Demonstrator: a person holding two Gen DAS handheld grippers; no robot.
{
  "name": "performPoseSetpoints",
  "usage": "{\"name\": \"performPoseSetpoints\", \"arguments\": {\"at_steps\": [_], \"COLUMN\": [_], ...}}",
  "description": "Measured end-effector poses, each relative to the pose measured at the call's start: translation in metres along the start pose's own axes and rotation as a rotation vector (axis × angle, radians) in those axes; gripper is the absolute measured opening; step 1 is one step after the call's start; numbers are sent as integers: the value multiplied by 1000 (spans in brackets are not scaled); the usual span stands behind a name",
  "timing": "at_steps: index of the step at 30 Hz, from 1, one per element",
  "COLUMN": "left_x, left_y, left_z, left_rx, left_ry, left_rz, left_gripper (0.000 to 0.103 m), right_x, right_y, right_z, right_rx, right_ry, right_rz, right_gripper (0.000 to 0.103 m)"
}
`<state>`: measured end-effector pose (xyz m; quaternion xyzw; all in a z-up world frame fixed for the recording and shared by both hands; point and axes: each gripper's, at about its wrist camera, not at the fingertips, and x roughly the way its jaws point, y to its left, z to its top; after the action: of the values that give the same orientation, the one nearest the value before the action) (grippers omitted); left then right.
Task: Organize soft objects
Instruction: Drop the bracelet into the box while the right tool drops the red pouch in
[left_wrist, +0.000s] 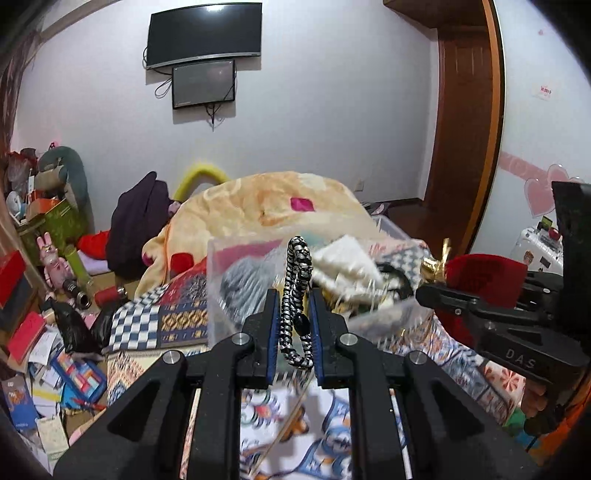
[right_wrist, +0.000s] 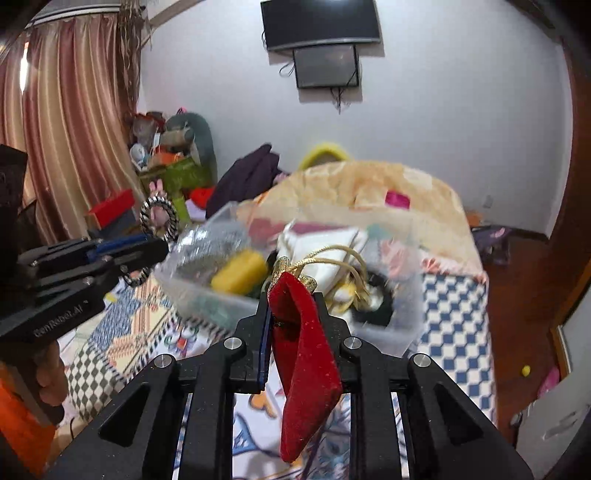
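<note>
The left gripper (left_wrist: 291, 314) pinches a black-and-white braided ring (left_wrist: 297, 295); the right gripper (right_wrist: 293, 314) is clamped on a red velvet pouch (right_wrist: 303, 354). Both hang above the clear box (right_wrist: 384, 332), already crowded with soft things, so sorting looks well underway.

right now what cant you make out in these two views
- Contents of the clear bin: blurred in both views; only a yellow item and gold cords read.
- Lower end of the striped braided loop: left wrist view, hidden behind the left claw.
- Red velvet pouch contents: closed fabric, right claw covers its sides.
- Bed under the bin: hidden.
</note>
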<state>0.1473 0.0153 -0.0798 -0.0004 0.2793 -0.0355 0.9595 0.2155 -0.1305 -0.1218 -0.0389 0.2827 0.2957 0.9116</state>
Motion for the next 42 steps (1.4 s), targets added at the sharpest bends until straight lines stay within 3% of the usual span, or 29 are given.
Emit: {"name": "performPoseSetpoints", "arguments": {"at_steps": [7,12,15,21,28,30,32,35,42], "left_x": [26,55,71,96,97,95,93,86,56], "left_y": [-5,-1,1,-1,-11,-12,-11,-10,-10], "left_z": [24,34,34,25,16,14,13,13,20], "left_rx": [-10,-30,-19,-6,34,34,27,9,-6], "left_ry": [3,52,76,143,151,157,156,152,103], "left_rz": [-2,-6,30,47,62,56,51,30,10], "left_gripper": [15,15,15,15,19,27,33,35,41], "right_x": [6,15,24,51,63,62,58,48,20], "right_y": [-8,-10,-9,-10,-20,-23,-25,-26,-28], "right_z": [34,51,55,43,21,19,17,15,18], "right_rx": [4,6,16,6,10,13,14,20,14], "right_ry": [-69,-89,-91,-7,81,99,109,94,57], "right_rz": [-37,-53,-58,-79,-87,-80,-83,-77,-66], "right_gripper": [18,18,18,18,22,25,39,56,61]}}
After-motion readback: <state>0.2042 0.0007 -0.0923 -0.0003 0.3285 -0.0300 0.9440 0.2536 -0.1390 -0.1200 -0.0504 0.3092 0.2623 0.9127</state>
